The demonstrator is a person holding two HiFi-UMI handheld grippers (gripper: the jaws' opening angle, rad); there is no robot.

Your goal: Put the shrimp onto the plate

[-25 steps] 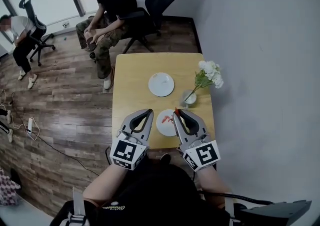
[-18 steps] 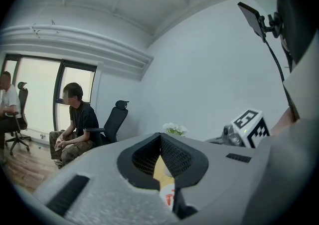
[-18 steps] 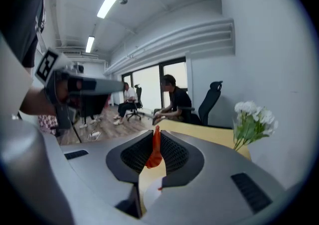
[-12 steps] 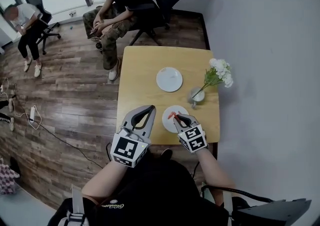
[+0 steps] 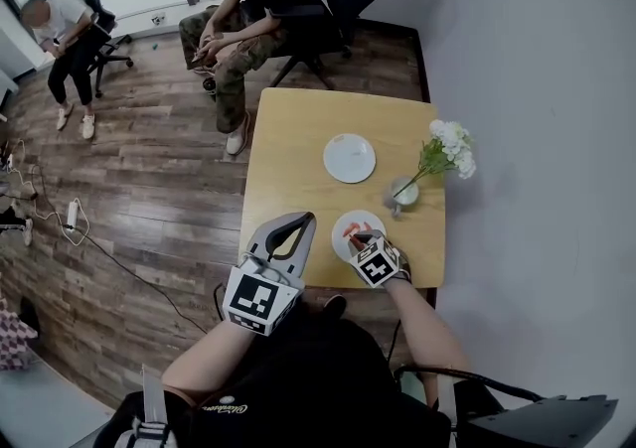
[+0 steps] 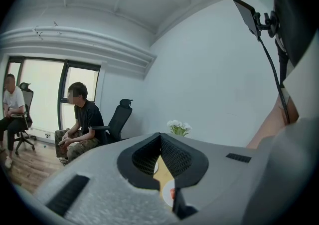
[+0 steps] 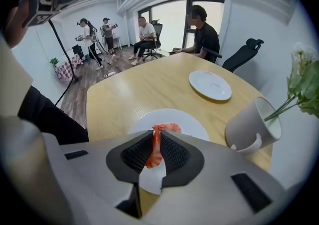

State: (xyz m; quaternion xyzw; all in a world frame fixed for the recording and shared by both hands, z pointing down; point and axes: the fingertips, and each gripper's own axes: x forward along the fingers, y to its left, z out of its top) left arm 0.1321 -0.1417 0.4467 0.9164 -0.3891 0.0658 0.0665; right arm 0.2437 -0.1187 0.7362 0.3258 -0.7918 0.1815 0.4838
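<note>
Right gripper view: the shrimp point(image 7: 155, 150) is pinched upright between the two jaws of the right gripper point(image 7: 158, 132), which are clamped against its sides, with its orange tail curling out past the tips. It sits over the near plate point(image 7: 195, 123), a white one with nothing else on it (whether the shrimp touches the plate cannot be told). Just right of that plate stands a white mug point(image 7: 250, 125) holding a stem of white flowers point(image 7: 306, 83). Farther back on the wooden table point(image 7: 134, 94) lies a second white plate point(image 7: 210, 85), bare. In the head view the left gripper point(image 5: 295, 225) hangs over the table's near left edge, apart from both plates; its own view shows the jaws pressed together at the tips with nothing between them.
</note>
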